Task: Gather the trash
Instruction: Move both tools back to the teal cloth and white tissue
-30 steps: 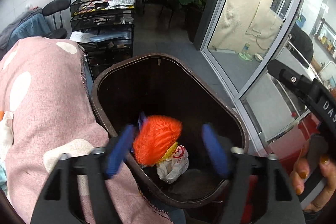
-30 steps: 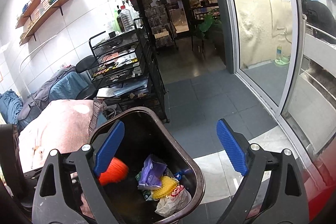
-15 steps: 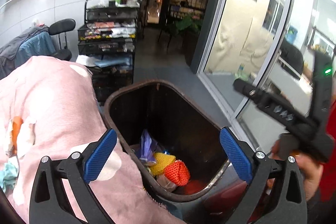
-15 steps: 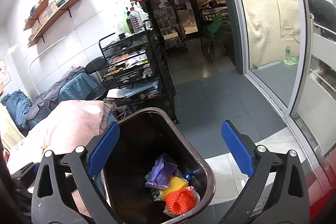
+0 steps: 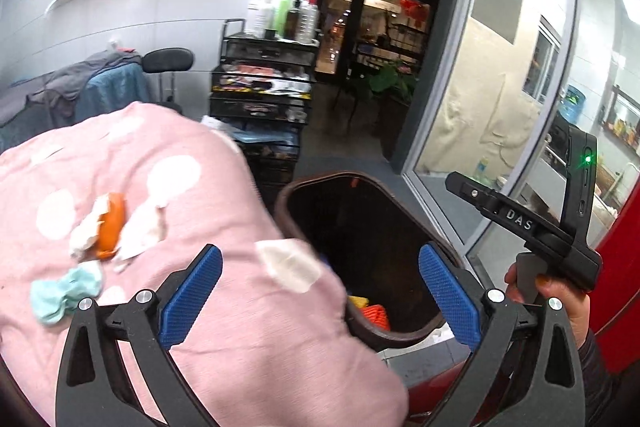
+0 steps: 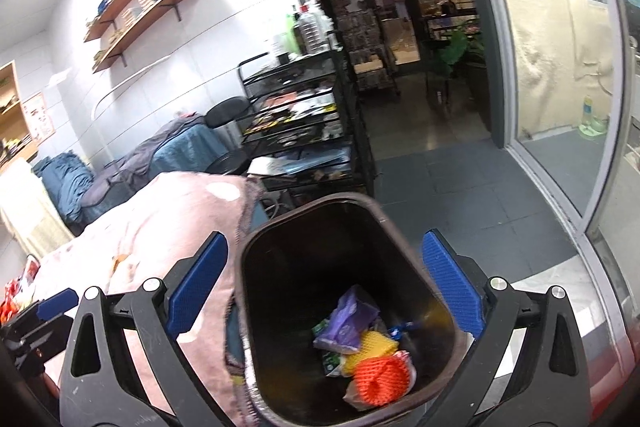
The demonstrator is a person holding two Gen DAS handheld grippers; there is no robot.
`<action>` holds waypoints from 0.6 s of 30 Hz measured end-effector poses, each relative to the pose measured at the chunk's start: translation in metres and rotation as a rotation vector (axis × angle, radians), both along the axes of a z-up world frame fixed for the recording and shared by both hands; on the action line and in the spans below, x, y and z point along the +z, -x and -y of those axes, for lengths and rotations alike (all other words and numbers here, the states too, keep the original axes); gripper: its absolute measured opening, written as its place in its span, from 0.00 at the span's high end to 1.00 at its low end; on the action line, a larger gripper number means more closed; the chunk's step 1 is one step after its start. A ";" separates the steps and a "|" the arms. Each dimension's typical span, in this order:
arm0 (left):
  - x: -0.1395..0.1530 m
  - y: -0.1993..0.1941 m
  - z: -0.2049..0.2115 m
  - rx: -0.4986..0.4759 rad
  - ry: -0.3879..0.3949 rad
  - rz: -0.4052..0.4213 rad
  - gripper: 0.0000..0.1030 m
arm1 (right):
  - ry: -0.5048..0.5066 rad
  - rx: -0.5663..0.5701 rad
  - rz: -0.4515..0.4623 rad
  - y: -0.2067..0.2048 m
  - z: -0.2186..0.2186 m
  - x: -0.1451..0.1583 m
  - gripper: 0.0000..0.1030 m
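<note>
A dark brown trash bin (image 6: 308, 211) stands beside a pink cloth with white dots (image 5: 224, 187). In the bin lie an orange foam net (image 6: 380, 379), a yellow foam net (image 6: 372, 345) and a purple wrapper (image 6: 352, 319). My right gripper (image 6: 324, 283) hangs open above the bin's mouth, nothing between its pads. My left gripper (image 5: 320, 297) is open and empty, over the cloth's edge next to the bin (image 5: 360, 227). On the cloth, left of it, lie an orange peel (image 5: 112, 227), white tissue scraps (image 5: 148, 227) and a crumpled teal piece (image 5: 64, 291).
A black wire cart (image 5: 264, 83) with bottles stands behind the bin, next to a chair draped with clothes (image 5: 108, 87). Glass doors (image 5: 480, 107) run along the right, above grey floor tiles (image 6: 460, 195). A hand (image 5: 560, 295) holds the right tool near a red surface (image 5: 624, 247).
The orange foam net, between the left jaws a second ago, now lies in the bin. The left gripper has opened wider and drawn back left over the pink cloth. The right gripper barely shifted.
</note>
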State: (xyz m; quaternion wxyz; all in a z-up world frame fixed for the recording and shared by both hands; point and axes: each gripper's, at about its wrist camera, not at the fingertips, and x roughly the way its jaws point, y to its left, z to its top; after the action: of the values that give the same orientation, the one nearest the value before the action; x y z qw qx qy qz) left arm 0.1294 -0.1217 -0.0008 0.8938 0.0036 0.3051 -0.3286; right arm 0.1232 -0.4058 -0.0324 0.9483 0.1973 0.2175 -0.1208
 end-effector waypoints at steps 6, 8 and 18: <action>-0.006 -0.003 -0.037 0.093 -0.048 0.039 0.05 | 0.007 0.100 -0.009 -0.012 -0.033 -0.001 0.07; -0.007 -0.005 -0.051 0.125 -0.060 0.038 0.05 | 0.008 0.137 -0.010 -0.018 -0.046 0.000 0.07; -0.018 -0.020 -0.122 0.256 -0.113 -0.027 0.05 | 0.034 0.338 -0.040 -0.053 -0.116 0.005 0.07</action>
State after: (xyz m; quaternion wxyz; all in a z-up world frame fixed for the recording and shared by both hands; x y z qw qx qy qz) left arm 0.1491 0.0005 -0.0183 0.9226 0.0103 0.3332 -0.1941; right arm 0.1760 -0.2895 -0.0278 0.9538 0.1395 0.2641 0.0326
